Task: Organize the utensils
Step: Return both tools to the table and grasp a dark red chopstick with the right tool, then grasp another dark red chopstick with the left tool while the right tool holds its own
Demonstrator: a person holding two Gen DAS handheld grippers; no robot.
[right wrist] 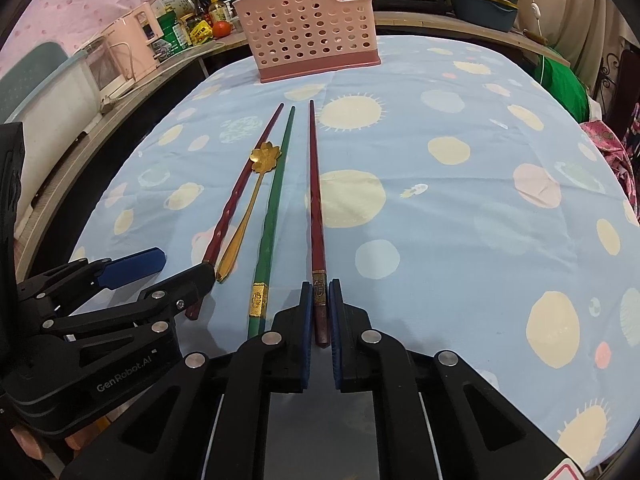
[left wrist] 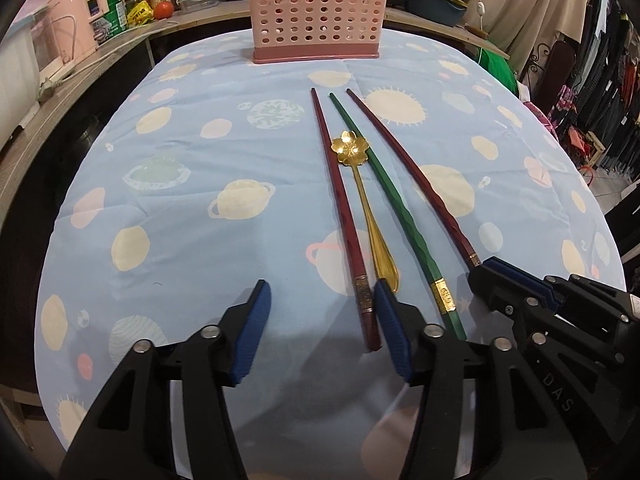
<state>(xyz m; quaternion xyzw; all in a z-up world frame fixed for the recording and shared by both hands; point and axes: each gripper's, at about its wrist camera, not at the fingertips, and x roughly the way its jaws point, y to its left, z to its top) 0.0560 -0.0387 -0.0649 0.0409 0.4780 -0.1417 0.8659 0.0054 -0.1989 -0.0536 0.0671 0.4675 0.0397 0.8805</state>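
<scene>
Planet-print table (right wrist: 460,208) holds utensils at frame centre; right gripper (right wrist: 320,312) clamps the red chopstick (right wrist: 314,184); left gripper (left wrist: 320,312) gapes, seemingly empty; next, lift toward pink basket (right wrist: 308,28).

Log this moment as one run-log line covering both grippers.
left gripper: open beside left dark-red chopstick | right gripper: shut on right dark-red chopstick | pink perforated plastic holder: awaiting utensils

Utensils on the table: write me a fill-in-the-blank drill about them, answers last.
1. The right claw is shut on a dark ___ chopstick.
2. The spoon has a bowl shaped like a ___.
3. Between the two red chopsticks lie the spoon and a ___ chopstick.
4. The pink basket stands ___ the utensils' tips.

Answers: red; flower; green; beyond
</scene>
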